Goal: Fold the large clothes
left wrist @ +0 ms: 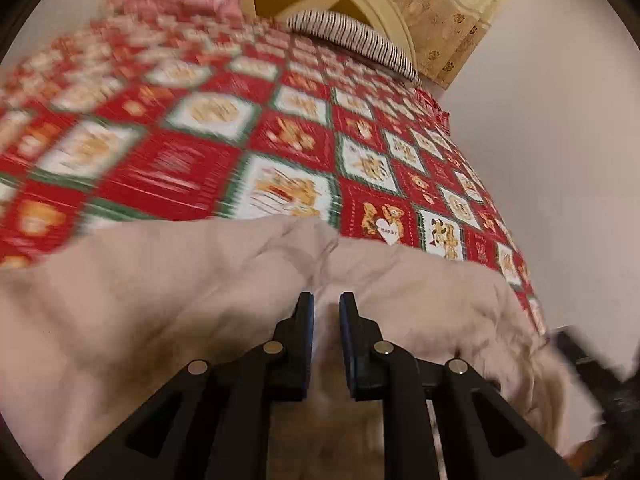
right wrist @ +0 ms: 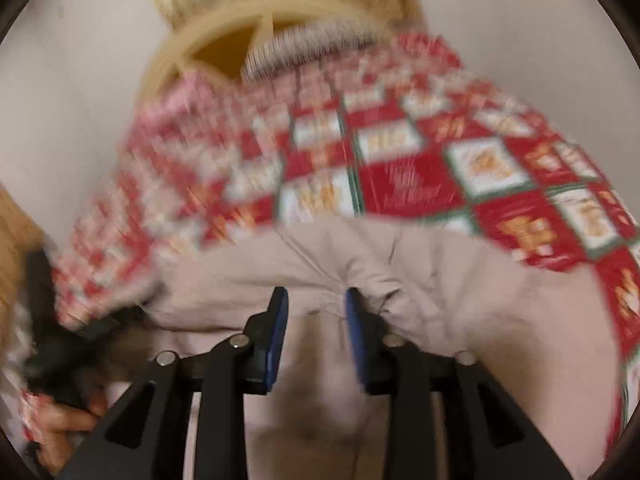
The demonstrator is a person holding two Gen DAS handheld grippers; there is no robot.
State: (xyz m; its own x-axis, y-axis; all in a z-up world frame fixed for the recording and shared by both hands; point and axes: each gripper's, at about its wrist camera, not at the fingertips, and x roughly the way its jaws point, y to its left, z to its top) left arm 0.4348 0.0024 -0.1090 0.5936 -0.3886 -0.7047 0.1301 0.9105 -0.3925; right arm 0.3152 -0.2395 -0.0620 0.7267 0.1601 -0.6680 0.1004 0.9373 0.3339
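We see the left gripper (left wrist: 326,300) with its jaws nearly closed — a narrow gap between the blue-padded fingers (left wrist: 307,320). The right gripper (right wrist: 316,296) shows a wider gap. A bare hand (right wrist: 64,420) appears blurred at lower left.

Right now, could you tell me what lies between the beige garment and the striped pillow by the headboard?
Only the red patchwork bedspread lies between the beige garment and the striped pillow, shown most clearly in the left wrist view.
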